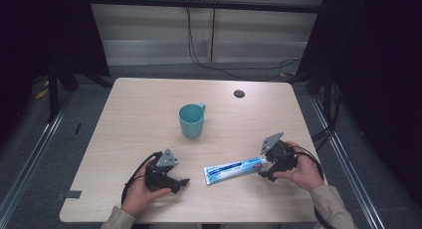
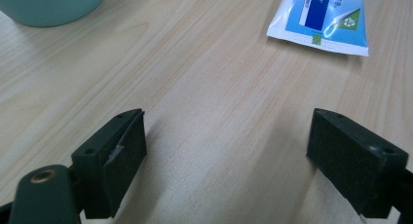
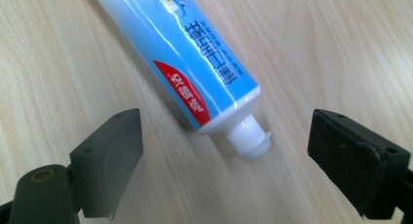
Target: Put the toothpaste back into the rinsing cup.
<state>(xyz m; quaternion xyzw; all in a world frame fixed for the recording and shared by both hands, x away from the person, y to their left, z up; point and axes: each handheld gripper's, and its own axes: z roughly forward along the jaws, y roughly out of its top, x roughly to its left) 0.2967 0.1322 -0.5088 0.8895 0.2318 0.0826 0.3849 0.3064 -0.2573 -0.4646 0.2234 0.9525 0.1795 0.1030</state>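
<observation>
A: Where the high view starts at the left, the left gripper [image 1: 185, 181] rests low on the table [image 1: 134, 114], held in a hand [image 1: 142, 191]. Jaws?

B: Wide apart in the left gripper view [image 2: 226, 151], bare wood grain between them, nothing held. Pads are matte black foam, blocky, with a chipped edge on the left one.

A: Next to the right?

B: A mug [image 1: 192, 120], teal, smooth, with its handle turned to the far side, standing upright near mid-table. Its base shows at the top left corner of the left gripper view [image 2: 48, 7].

A: Then the toothpaste tube [image 1: 235, 170].

B: Lying flat near the front edge, between the two grippers, crimped end toward the left gripper, cap toward the right. Glossy plastic, light blue and white. The left gripper view shows the flat crimped end [image 2: 324, 19] with a dark blue band and a green recycling mark. The right gripper view [image 3: 195, 63] shows a red patch with white characters and dark blue characters along the body; I cannot read them. No brand legible.

A: Cap?

B: White, ribbed, round [image 3: 248, 136].

A: Right gripper [image 1: 262, 168]?

B: Jaws spread wide, the cap lying between them, touching neither; right gripper view [image 3: 224, 160] confirms. A dark round cap [image 1: 239, 93] sits in the far table surface.
</observation>
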